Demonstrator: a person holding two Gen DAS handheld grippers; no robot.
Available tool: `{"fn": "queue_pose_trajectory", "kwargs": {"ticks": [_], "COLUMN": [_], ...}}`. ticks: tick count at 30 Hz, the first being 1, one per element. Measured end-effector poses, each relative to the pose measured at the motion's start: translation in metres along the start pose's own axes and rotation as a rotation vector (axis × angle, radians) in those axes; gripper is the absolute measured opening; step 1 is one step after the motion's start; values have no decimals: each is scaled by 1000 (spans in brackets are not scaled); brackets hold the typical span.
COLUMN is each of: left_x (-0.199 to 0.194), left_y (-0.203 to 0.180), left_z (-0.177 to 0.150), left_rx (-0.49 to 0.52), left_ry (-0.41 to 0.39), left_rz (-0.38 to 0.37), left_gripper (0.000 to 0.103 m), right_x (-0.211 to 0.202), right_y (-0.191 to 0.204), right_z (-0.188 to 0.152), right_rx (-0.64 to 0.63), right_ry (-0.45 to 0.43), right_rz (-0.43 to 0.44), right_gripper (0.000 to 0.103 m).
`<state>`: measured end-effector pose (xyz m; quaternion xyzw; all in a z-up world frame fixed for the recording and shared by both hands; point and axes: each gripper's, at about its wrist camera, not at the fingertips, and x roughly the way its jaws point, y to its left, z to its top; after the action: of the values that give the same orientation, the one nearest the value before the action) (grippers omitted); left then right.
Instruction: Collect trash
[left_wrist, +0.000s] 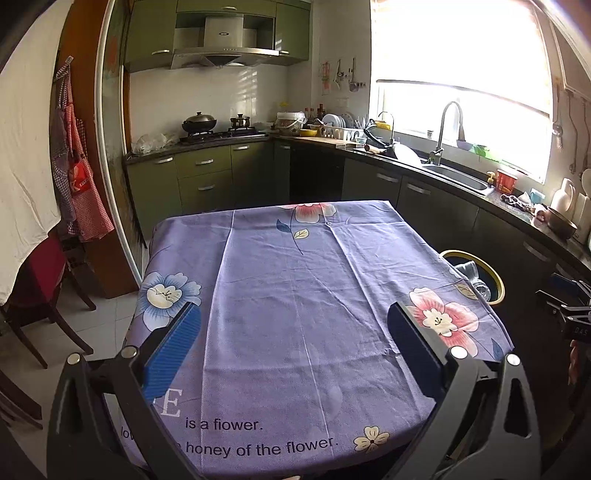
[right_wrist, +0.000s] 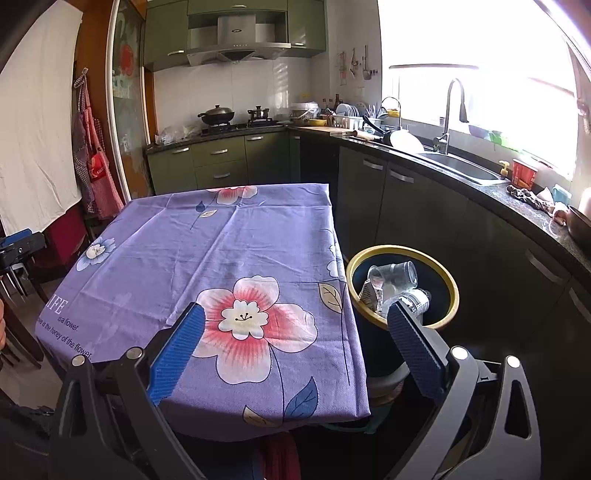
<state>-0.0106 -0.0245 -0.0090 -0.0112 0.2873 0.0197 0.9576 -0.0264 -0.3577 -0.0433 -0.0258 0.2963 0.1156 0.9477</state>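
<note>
A dark trash bin with a yellow rim (right_wrist: 452, 284) stands on the floor at the table's right side; it also shows in the left wrist view (left_wrist: 498, 280). Inside lie a clear plastic cup (right_wrist: 397, 275), a clear bottle (right_wrist: 415, 299) and a crumpled wrapper (right_wrist: 369, 293). The table carries a purple flowered cloth (left_wrist: 295, 314), also in the right wrist view (right_wrist: 221, 258), with nothing lying on it. My left gripper (left_wrist: 295, 317) is open and empty above the table's near edge. My right gripper (right_wrist: 297, 317) is open and empty over the table's right near corner, beside the bin.
Dark cabinets and a counter with a sink (right_wrist: 465, 170) run along the right, close behind the bin. A stove with a wok (left_wrist: 199, 123) is at the back. Wooden chairs (left_wrist: 40, 295) stand left of the table. Aprons (left_wrist: 79, 184) hang by the door frame.
</note>
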Motion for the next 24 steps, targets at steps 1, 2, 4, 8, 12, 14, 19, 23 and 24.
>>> {"fn": "queue_pose_trajectory", "kwargs": {"ticks": [1, 2, 4, 8, 12, 14, 19, 23, 24], "left_x": [0, 0, 1, 2, 3, 3, 4, 4, 4], "left_y": [-1, -1, -2, -1, 0, 0, 0, 0, 0], "left_z": [0, 0, -1, -1, -2, -2, -3, -3, -3], "left_rx": [2, 2, 3, 5, 3, 3, 4, 0, -2], "left_ry": [-1, 0, 0, 4, 4, 4, 6, 7, 7], "left_rz": [1, -1, -3, -6, -2, -1, 0, -3, -5], "left_gripper": [96, 96, 96, 96, 96, 96, 96, 96, 96], "right_x": [0, 0, -1, 0, 1, 2, 2, 3, 3], "right_y": [0, 0, 0, -2, -1, 0, 1, 2, 2], "right_z": [1, 1, 2, 3, 4, 4, 4, 5, 5], "right_rx": [0, 0, 0, 0, -2, -4, -5, -5, -5], "right_ry": [-1, -2, -4, -3, -1, 0, 1, 2, 1], "right_rz": [0, -1, -1, -1, 0, 1, 0, 0, 0], "right_gripper": [98, 98, 98, 98, 98, 98, 98, 98, 98]}}
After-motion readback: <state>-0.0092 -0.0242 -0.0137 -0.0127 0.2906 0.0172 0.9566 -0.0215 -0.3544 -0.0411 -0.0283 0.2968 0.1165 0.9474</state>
